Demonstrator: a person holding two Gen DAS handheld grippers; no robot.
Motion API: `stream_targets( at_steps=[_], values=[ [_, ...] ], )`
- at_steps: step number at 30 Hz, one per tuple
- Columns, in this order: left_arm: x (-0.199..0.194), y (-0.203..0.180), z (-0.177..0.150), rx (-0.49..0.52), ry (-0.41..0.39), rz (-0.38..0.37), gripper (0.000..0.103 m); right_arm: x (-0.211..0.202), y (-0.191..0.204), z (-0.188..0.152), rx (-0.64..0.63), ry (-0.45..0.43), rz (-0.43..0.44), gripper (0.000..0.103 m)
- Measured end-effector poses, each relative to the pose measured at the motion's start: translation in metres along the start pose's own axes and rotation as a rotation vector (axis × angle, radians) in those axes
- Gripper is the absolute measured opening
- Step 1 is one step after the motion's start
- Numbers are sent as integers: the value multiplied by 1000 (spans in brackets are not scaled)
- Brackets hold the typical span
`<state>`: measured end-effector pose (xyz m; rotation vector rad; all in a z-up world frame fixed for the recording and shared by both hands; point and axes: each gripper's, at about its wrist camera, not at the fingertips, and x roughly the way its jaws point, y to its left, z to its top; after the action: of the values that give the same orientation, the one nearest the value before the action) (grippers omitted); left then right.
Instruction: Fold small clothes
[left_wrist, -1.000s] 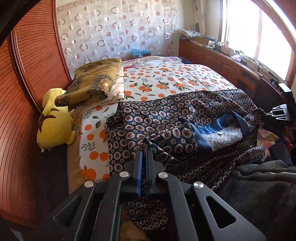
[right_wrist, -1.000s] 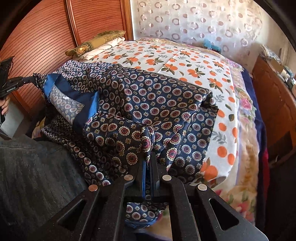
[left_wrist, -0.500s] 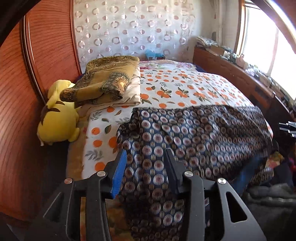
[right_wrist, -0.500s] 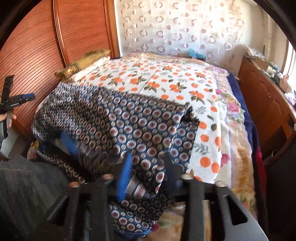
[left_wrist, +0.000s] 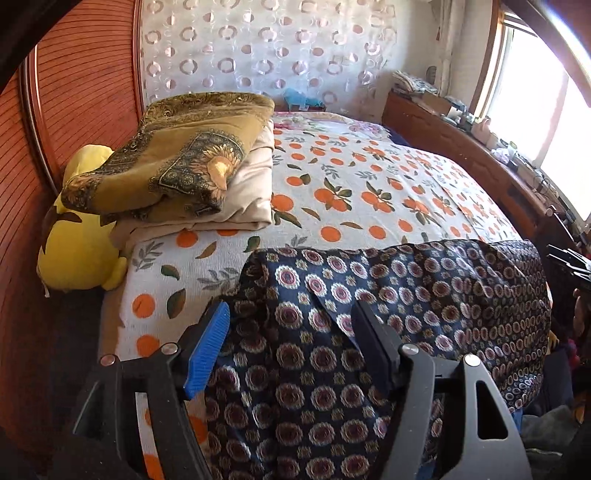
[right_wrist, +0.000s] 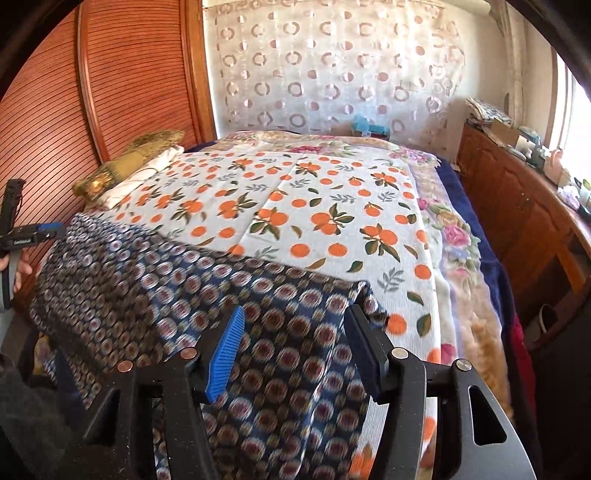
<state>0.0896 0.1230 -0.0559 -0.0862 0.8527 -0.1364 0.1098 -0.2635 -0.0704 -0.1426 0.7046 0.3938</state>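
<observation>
Both your left gripper (left_wrist: 291, 328) and right gripper (right_wrist: 295, 334) are opening, pads clear of the patterned garment (left_wrist: 406, 295) lying lengthwise along the bed's (left_wrist: 369, 206) near edge.

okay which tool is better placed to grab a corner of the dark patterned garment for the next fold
Probably the left tool: the patterned garment's far corner lies just beyond its blue pad, on the orange-print bedspread. The right tool hangs over mid-cloth. Both are opening, gripping nothing.

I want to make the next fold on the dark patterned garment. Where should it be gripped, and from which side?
Grip the patterned garment at the two corners of its far edge, lying flat across the orange-print sheet. Likely come from the near side, over the cloth, where it hangs off the bed; left gripper and right gripper are opening, pads off the fabric.
</observation>
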Motion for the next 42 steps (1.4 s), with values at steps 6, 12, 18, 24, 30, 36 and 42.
stream_targets(
  at_steps=[6, 12, 18, 24, 30, 36, 42],
  values=[
    [18, 14, 8, -14, 23, 54, 72, 43, -19, 9, 45, 27, -62, 61],
    [31, 28, 9, -48, 48, 44, 72, 81, -34, 18, 80, 73, -73, 65],
    [38, 24, 2, -43, 51, 15, 72, 98, -40, 20, 110, 94, -69, 68],
    [36, 19, 0, -28, 39, -34, 55, 99, -37, 16, 78, 93, -85, 68],
    [36, 14, 0, -7, 31, -44, 36, 91, -36, 8, 79, 70, -83, 68],
    [38, 13, -1, 2, 14, -51, 33, 87, -24, 3, 61, 51, -41, 29],
    [35, 11, -5, -3, -1, -82, 12, 84, -15, -2, 54, 42, 12, 7]
  ],
)
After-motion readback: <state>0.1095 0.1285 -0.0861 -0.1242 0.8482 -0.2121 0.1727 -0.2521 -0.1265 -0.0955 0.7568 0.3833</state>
